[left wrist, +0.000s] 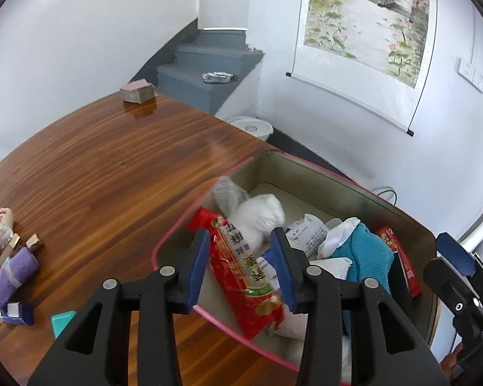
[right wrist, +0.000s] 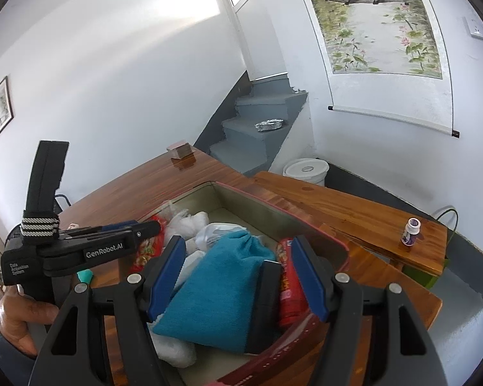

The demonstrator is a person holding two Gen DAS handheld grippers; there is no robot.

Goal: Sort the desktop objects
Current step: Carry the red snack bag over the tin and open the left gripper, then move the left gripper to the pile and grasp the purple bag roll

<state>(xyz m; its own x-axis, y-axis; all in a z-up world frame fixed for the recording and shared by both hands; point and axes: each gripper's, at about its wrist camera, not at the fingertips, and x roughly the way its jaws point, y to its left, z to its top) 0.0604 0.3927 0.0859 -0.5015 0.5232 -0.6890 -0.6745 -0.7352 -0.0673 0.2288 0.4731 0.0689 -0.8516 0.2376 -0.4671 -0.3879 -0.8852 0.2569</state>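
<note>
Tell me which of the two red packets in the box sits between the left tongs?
The long red packet with green trim, at the box's left side. The other red packet stands at the right edge, beside the blue cloth.

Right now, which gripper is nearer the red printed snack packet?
Left. The left gripper straddles the red printed snack packet over the pink-rimmed box; the right gripper sits over the teal cloth.
</note>
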